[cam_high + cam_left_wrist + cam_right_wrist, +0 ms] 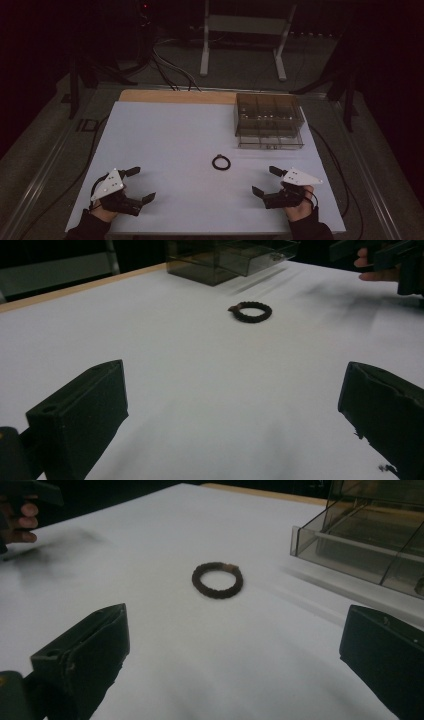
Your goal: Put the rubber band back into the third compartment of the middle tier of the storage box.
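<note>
Bracelet (221, 162), a dark beaded ring, lies flat on the white table sheet (165, 140), alone and untouched, a little right of the middle. Nearest the person, the left gripper (139, 185) rests low at the near left corner of the sheet, its jaws spread wide with nothing between them; its own view looks across bare white sheet to the bracelet (251, 312) well ahead. The right gripper (266, 181) sits at the near right, jaws likewise wide apart and empty, pointing toward the middle of the table; from its view the bracelet (217, 580) lies ahead, between the lines of the two jaws but clear of them. The bracelet is nearer the right gripper than the left. Beyond it, toward the far right corner of the sheet, stands a clear smoky plastic organizer box (269, 121) with compartments, its lower drawer pulled slightly forward. A strip of bare wooden tabletop (175, 96) shows past the sheet's far edge.
</note>
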### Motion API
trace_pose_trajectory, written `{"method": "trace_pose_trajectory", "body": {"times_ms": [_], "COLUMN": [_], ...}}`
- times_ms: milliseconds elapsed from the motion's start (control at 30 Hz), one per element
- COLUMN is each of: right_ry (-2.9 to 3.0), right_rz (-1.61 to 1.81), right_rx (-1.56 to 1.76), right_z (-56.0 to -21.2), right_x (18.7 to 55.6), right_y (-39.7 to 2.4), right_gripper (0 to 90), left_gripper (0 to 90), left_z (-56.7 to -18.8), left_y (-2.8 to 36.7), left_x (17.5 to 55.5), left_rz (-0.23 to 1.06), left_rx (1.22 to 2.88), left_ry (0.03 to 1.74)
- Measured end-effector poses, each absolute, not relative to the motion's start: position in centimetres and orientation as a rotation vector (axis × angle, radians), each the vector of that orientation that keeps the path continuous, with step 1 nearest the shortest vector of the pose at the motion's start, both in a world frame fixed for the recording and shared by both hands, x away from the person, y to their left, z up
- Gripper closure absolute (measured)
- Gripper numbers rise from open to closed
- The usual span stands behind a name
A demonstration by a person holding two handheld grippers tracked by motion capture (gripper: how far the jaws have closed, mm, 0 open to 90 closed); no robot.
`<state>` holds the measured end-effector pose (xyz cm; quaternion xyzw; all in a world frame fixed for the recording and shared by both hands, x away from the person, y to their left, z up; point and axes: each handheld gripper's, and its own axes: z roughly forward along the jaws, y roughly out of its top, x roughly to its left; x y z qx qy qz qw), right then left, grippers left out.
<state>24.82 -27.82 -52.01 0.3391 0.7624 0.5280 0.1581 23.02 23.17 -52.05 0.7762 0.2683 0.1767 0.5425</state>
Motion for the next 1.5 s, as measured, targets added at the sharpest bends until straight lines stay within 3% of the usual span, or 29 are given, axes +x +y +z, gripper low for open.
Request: {"method": "trace_pose_trajectory", "body": {"times_ms": [900,1500], "right_ry": [2.159,2.198], "right_rz": [1.467,1.467], "right_rx": [0.960,0.908], "right_z": [-46.3,-45.0], "right_x": [26.8,29.2], "right_y": [-25.9,-22.4], "right_gripper": [0.0,0.0], "left_gripper": [0.3,0.3], "left_z": [-51.9,-51.8], "left_y": [22.9,22.9], "left_x": [23.1,23.2], "left_rz": [0.401,0.395], "left_rx": [1.834,1.826], "left_ry": [0.634,0.636]}}
